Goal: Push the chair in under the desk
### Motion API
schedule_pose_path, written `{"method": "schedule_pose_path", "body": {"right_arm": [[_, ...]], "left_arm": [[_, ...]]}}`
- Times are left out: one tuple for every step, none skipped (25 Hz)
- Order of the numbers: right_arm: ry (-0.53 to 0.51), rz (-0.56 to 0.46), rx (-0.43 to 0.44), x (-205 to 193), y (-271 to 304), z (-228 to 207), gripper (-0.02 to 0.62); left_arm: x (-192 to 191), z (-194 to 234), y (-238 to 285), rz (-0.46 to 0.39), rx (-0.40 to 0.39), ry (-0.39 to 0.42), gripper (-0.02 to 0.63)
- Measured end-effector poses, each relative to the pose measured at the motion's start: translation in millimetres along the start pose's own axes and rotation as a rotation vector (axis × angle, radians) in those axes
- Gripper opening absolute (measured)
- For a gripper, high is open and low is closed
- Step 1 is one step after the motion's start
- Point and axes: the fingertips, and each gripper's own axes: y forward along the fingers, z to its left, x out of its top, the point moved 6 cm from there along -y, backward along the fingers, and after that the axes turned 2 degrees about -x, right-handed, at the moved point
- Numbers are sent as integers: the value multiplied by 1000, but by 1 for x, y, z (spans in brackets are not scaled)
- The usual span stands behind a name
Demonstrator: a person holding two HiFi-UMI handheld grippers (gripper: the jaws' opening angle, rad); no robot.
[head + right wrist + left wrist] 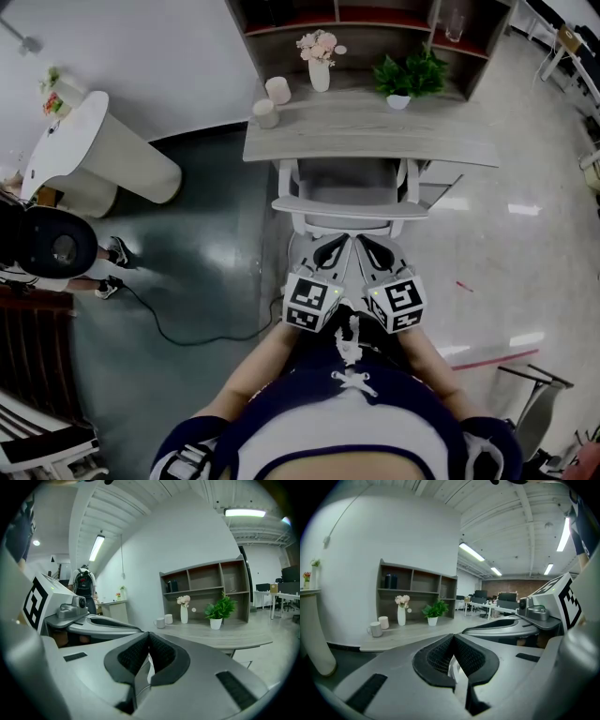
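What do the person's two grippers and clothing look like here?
The left gripper and right gripper both have pale grey shells, black meshed pads and a white cube with black square markers. The person wears a dark top with white lacing.

a white chair [349, 202] stands upright with its seat partly tucked under the grey wooden desk [370, 131].

I can't see the chair [349, 204] legs: its back, the left gripper [328, 248] and right gripper [377, 248] cover them. The desk [375, 141] hides the seat's front.
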Motion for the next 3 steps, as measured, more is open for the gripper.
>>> {"method": "schedule_pose_path", "body": {"right_arm": [[-1, -1, 0, 0, 0, -1, 11], [-2, -2, 1, 1, 1, -2, 10], [-3, -3, 1, 1, 1, -2, 11]], "left_arm": [[0, 0, 0, 0, 2, -2, 9], [0, 1, 0, -1, 4, -3, 9], [0, 2, 0, -2, 6, -5, 9]]}}
